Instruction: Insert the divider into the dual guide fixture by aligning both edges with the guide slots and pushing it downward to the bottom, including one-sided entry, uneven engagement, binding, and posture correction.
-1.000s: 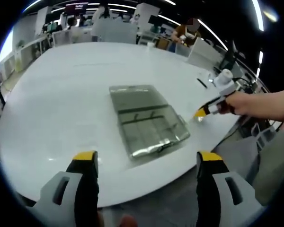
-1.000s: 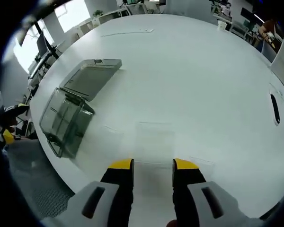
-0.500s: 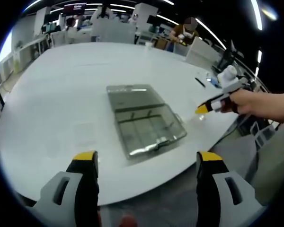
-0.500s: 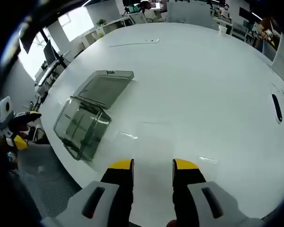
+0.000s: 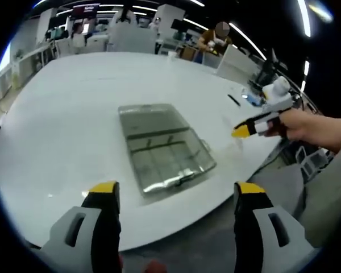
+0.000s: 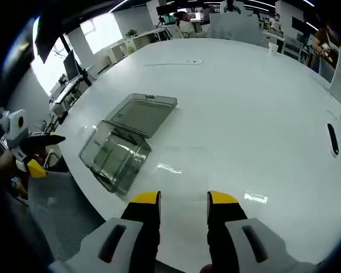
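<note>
Approach step, nothing seated yet. Nearest: left gripper (image 5: 176, 189) spread wide, empty; right gripper (image 6: 183, 198) seemingly clamped on the faint clear divider (image 6: 185, 168) jutting ahead of its jaws. Farther out on the table (image 5: 57, 114): fixture (image 5: 162, 153), lid open, well apart from the divider. Next, likely: carry over, square both edges to the slots, press down evenly.

An open-plan office, a large white table (image 6: 261, 102) in front, rows of desks (image 5: 28, 54) with monitors (image 6: 73, 60) behind, long ceiling light strips (image 5: 256, 42), bright windows (image 6: 102, 28), a seated person (image 5: 213, 40) at a far desk
</note>
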A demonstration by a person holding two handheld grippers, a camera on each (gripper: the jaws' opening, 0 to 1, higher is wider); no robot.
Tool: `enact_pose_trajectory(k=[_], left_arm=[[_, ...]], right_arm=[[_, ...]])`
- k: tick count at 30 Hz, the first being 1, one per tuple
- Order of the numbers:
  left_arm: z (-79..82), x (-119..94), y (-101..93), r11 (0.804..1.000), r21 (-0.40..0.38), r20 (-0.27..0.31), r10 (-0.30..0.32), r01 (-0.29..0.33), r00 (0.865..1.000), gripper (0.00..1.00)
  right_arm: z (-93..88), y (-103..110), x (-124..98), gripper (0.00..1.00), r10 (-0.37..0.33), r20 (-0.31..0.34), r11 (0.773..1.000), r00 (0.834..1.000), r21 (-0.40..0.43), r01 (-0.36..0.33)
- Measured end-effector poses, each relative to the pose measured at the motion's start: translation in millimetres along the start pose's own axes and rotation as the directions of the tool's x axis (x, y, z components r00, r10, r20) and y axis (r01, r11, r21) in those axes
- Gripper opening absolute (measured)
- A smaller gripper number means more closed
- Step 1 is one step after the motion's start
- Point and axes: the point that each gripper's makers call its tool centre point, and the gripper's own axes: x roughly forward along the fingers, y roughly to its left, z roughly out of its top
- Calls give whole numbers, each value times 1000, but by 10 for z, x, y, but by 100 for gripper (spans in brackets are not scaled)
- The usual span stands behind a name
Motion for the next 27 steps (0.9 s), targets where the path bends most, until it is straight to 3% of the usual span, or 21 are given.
enact_pose_trajectory(k=[10,15,18,27], left_arm=[[108,71,-166,998,-1,20,-68,68,997,71],[102,84,-208,997,4,18,-82,82,996,70],[105,83,-215,996,5,22,-89,89,996,68],[115,55,-208,995,-4,35,-96,96,995,62]], right_arm=[[96,163,-54,27,51,50,999,997,-1,-51],[176,269,-99,27,82,74,997,994,4,-83],[278,339,-144,27,99,121,995,988,-17,-98],[325,453,-176,27,133,141,991,981,-46,-128]])
